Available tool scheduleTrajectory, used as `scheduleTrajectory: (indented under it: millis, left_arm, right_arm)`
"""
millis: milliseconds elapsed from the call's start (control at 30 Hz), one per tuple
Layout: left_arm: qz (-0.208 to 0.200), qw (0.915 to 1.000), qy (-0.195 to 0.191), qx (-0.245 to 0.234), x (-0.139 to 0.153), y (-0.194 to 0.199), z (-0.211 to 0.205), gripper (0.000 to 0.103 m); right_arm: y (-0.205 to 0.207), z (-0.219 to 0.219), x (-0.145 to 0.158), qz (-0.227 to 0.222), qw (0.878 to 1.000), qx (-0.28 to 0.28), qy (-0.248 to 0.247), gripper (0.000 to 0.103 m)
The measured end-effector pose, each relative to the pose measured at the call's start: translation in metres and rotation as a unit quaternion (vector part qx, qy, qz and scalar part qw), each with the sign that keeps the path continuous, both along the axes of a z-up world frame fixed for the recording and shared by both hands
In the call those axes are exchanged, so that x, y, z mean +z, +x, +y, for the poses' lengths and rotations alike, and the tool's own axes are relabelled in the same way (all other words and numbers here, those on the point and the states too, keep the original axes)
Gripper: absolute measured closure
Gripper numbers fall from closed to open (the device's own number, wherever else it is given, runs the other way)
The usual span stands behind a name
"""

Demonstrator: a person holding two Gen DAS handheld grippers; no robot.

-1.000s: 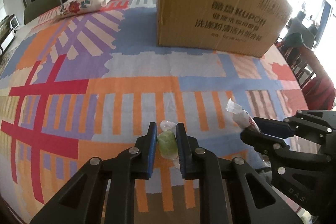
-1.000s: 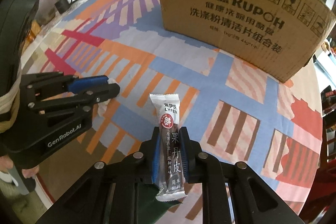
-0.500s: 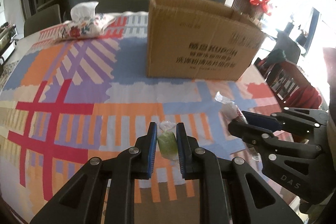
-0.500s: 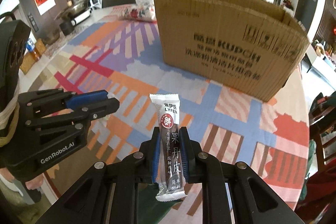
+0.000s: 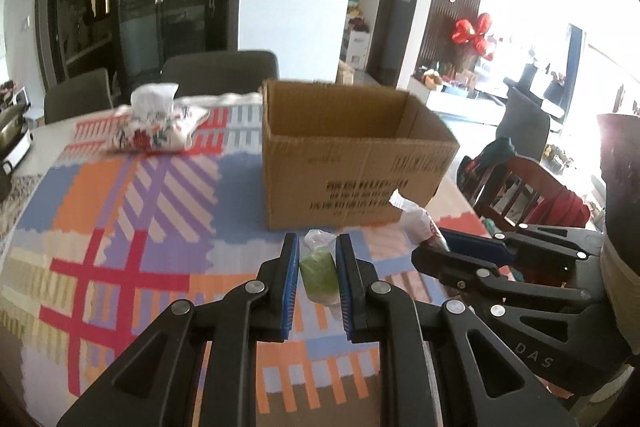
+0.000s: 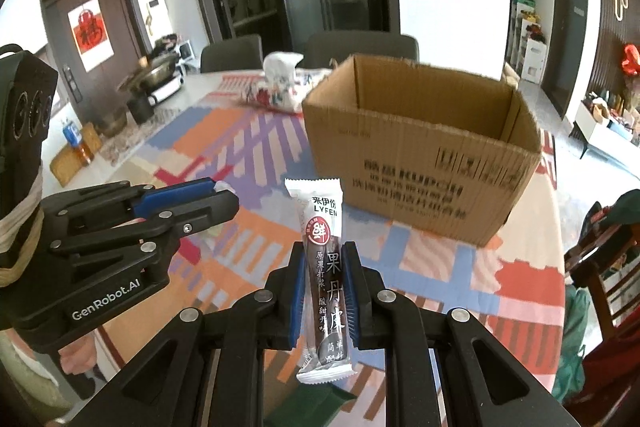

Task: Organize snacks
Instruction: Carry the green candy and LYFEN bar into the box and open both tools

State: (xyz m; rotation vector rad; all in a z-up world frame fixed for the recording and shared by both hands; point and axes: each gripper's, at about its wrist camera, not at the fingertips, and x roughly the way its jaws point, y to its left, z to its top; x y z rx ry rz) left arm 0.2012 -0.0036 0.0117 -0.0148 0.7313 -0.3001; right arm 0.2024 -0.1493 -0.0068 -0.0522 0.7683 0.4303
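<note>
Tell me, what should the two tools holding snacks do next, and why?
Probably carry both forward over the open cardboard box before letting go. The left tool is shut on a green wrapped candy, the right tool on a long dark fruit-leather bar. Both are held above the patterned tablecloth, short of the box, whose top is open.

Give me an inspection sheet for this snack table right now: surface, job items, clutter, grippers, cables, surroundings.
Surface: table under a colourful patterned cloth.
Job's things: open cardboard box, contents hidden; green snack; dark snack bar.
Clutter: tissue pack; pot and bottle at the table's far edge.
Grippers: left gripper shut on the green snack; right gripper shut on the bar.
Cables: nothing seen.
Surroundings: grey chairs, dark cabinets.
</note>
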Motion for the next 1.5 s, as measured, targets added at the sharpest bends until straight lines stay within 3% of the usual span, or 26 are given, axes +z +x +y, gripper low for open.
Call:
scheduleTrajectory:
  millis: [567, 767, 1000, 1400, 1500]
  left_arm:
    - [-0.058, 0.9977, 0.031, -0.015, 0.053, 0.053, -0.032, 0.084]
    - [-0.060, 0.9976, 0.031, -0.016, 0.066, 0.080, -0.042, 0.084]
    - [-0.039, 0.9982, 0.041, -0.019, 0.063, 0.114, -0.054, 0.084]
    - [0.002, 0.9991, 0.043, 0.001, 0.041, 0.171, -0.063, 0.083]
    - [0.001, 0.9987, 0.048, 0.014, 0.042, 0.174, -0.063, 0.072]
  right_arm:
    - [0.038, -0.031, 0.057, -0.053, 0.997, -0.044, 0.035, 0.084]
    - [0.066, -0.041, 0.070, -0.055, 0.996, -0.056, 0.031, 0.085]
    - [0.098, -0.060, 0.072, -0.044, 0.996, -0.070, 0.042, 0.084]
    - [0.149, -0.066, 0.054, -0.039, 0.995, -0.087, 0.015, 0.084]
    - [0.154, -0.069, 0.049, -0.033, 0.994, -0.100, 0.010, 0.082]
